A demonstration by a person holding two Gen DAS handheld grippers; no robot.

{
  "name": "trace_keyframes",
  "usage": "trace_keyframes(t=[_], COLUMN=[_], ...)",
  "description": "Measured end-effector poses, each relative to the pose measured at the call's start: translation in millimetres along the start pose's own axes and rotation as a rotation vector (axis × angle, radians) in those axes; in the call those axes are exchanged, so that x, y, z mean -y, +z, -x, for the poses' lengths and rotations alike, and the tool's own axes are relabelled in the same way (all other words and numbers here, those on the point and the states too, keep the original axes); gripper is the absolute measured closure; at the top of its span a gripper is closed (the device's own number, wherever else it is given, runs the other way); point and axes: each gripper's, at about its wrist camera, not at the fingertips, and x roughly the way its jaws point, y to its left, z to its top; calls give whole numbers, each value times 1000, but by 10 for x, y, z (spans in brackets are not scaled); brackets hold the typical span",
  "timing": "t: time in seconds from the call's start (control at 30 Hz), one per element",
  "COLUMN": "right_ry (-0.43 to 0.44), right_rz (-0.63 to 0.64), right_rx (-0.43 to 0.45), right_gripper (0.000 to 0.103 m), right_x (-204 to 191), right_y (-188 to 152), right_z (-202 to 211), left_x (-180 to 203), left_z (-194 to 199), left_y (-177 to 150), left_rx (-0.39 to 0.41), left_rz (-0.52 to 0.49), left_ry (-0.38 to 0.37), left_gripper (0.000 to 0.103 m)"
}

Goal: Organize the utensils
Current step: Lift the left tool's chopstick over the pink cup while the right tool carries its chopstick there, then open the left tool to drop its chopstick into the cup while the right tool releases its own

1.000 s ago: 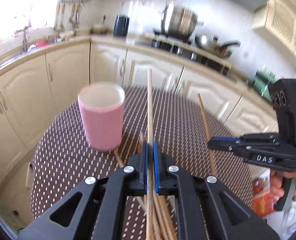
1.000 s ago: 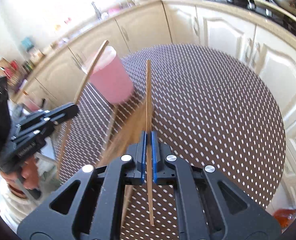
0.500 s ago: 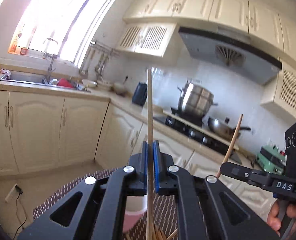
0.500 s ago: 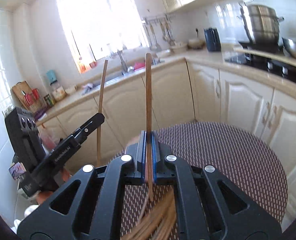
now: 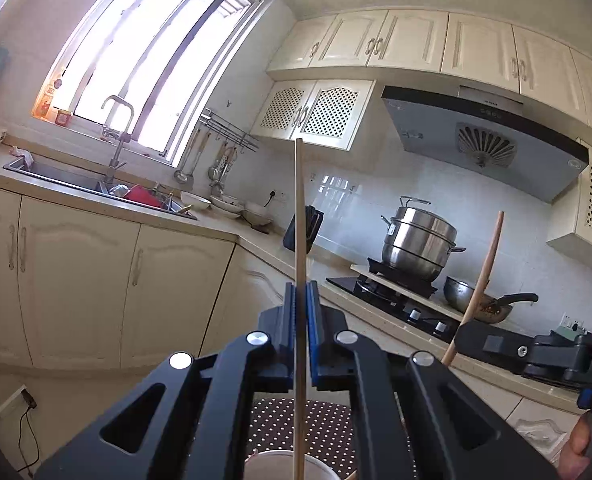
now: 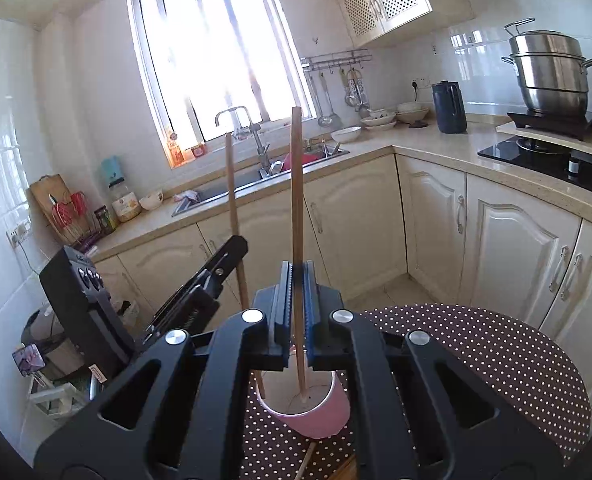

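The two long, thin, light wooden chopsticks both stand upright over the pink cylindrical cup [image 6: 310, 408]. One chopstick [image 6: 297, 216] is pinched between the blue pads of the right tool [image 6: 297, 312], which is clenched on it; its lower tip reaches down inside the cup's open mouth, and its top points up toward the window. The other chopstick [image 5: 300, 264] is clamped the same way in the left tool [image 5: 303, 336], also clenched on it, and it runs down in front of the cup's pale rim [image 5: 287, 465] at the bottom edge of the left wrist view.

In the right wrist view the left tool [image 6: 225, 270] comes in from the left with its chopstick [image 6: 233, 204], whose lower end sinks at the cup's left rim; whether it is inside cannot be told. In the left wrist view the right tool [image 5: 472, 338] enters from the right, its chopstick [image 5: 480, 276] leaning slightly, and part of a hand [image 5: 582, 440] shows below it.

The cup stands on the near part of a round desk covered with a brown cloth with white dots [image 6: 496, 344]. More wooden sticks [image 6: 308, 458] lie on the cloth just near of the cup.

Farther off, a cream kitchen counter [image 6: 432, 144] runs along the walls, with a steel sink and tap [image 6: 239, 120] under the bright window, a dark blue jug [image 6: 449, 107], and a steel stacked steamer pot [image 6: 552, 76] on the black hob at right.
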Motion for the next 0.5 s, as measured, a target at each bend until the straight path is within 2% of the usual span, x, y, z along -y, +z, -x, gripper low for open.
trace_keyframes(t=[0.27, 0.33, 0.5], right_ry=[-1, -3, -34], right_rz=[-13, -8, 19], right_rx=[-70, -80, -97], right_gripper=[98, 98, 97], right_x=[21, -18, -112], right_y=[-294, -340, -471], right_z=[-183, -197, -195], left_x=[-39, -20, -1], left_z=[-20, 23, 142], left_y=[-257, -286, -406], left_rx=[-52, -45, -89], left_rz=[-45, -67, -97], left_ry=[16, 31, 30], left_gripper=[97, 97, 97])
